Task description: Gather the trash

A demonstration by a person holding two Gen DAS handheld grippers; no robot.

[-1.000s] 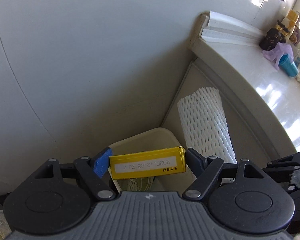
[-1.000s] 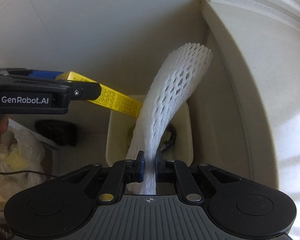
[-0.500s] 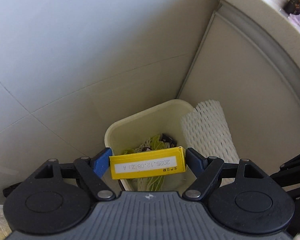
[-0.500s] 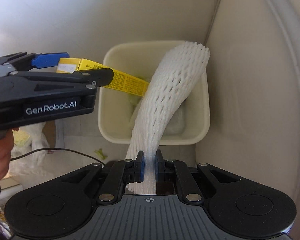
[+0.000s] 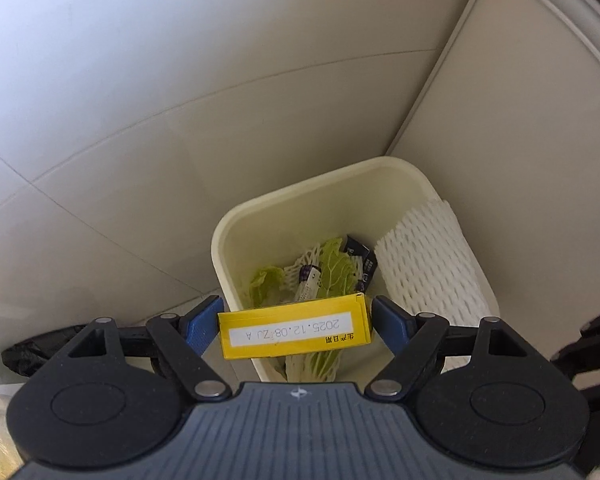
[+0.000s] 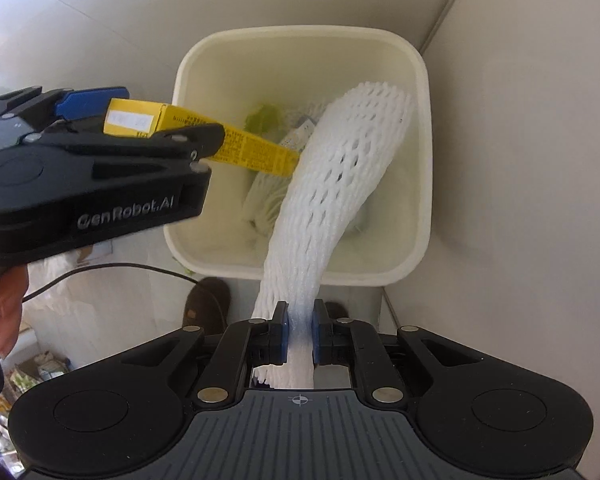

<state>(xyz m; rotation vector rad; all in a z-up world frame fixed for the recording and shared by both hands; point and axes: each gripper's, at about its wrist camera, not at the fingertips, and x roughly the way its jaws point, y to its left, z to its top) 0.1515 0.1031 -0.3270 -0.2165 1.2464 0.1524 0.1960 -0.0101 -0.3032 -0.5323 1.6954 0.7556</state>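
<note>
My left gripper (image 5: pixel 295 325) is shut on a yellow carton (image 5: pixel 296 329) with a white date label, held over the near edge of a cream trash bin (image 5: pixel 324 184). The carton (image 6: pixel 236 148) and left gripper (image 6: pixel 140 120) also show in the right wrist view, at the bin's left rim. My right gripper (image 6: pixel 299 332) is shut on a white foam net sleeve (image 6: pixel 332 184), whose far end hangs above the bin (image 6: pixel 300 40). The sleeve (image 5: pixel 432 264) shows at the bin's right side in the left wrist view. The bin holds cabbage leaves (image 5: pixel 332 268), foam net and wrappers.
The bin stands on a tiled floor in a corner beside a pale cabinet panel (image 5: pixel 512 128). A black bag (image 5: pixel 24 354) lies on the floor at left. A brown shoe (image 6: pixel 206 304) and a black cable (image 6: pixel 112 268) are below the bin's near rim.
Both grippers have moved forward and tilted down over the bin, which now fills more of each view. The carton and the foam sleeve stay gripped.
</note>
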